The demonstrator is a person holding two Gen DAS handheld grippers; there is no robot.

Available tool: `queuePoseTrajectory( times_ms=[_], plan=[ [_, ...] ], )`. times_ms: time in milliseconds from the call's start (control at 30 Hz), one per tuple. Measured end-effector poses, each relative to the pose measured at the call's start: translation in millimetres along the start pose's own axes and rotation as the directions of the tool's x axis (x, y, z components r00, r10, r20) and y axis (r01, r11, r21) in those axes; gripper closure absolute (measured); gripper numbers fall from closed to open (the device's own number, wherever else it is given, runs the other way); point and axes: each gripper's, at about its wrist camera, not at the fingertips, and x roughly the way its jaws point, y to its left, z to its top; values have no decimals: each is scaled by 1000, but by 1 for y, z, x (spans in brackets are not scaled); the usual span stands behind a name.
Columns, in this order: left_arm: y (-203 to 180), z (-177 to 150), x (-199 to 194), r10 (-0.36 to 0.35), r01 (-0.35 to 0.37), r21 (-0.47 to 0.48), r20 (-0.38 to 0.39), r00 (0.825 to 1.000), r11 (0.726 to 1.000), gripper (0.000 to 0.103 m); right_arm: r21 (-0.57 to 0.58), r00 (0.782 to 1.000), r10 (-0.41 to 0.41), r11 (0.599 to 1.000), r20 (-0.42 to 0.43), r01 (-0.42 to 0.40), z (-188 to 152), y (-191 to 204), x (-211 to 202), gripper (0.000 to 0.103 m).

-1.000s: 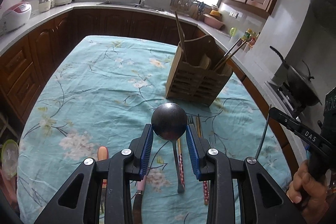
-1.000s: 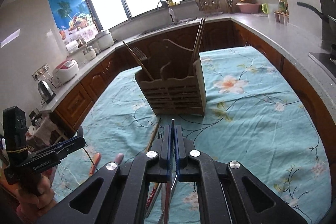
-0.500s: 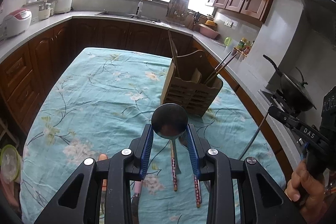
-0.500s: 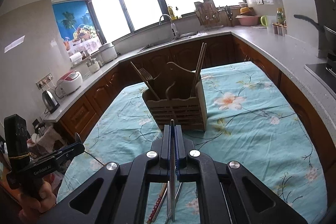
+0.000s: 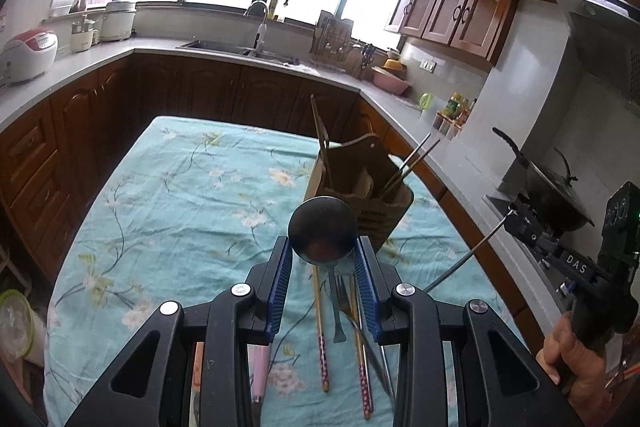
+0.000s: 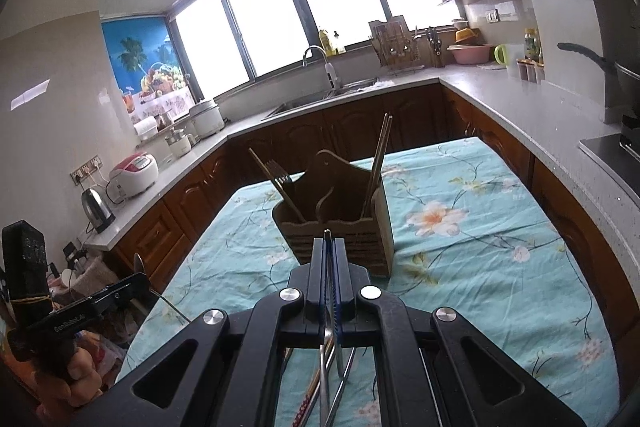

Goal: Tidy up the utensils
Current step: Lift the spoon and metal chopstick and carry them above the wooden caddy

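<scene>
Fingers (image 5: 282, 267) around spoon (image 5: 322, 235), tilted downward

spoon (image 5: 322, 235): glossy metal | holder (image 6: 340, 227): matt wood | tablecloth (image 5: 180, 195): floral cloth

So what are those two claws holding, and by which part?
The left gripper clamps a metal spoon by the sides of its bowl. The right gripper pinches a thin metal utensil near its handle end; which kind is unclear.

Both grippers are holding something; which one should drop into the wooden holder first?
Probably right. The right gripper clamps a thin metal utensil lined up with the wooden holder; the left gripper's ladle sits slightly off-axis.
</scene>
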Motion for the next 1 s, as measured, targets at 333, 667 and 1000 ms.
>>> queuePoseTrajectory(
  times_ms=[333,667,1000],
  plan=[
    [3,24,14,-19,20,-9,48,999,1000,73,-10,999,1,1000,45,-1,24,0,5,103],
    [6,37,37,-27,28,-9,65,998,1000,73,-27,998,-10,1000,67,12,44,-8,17,103],
    [13,41,70,-33,34,-38,21,999,999,73,89,978,-146,983,-147,160,-4,-78,87,86]
  ],
)
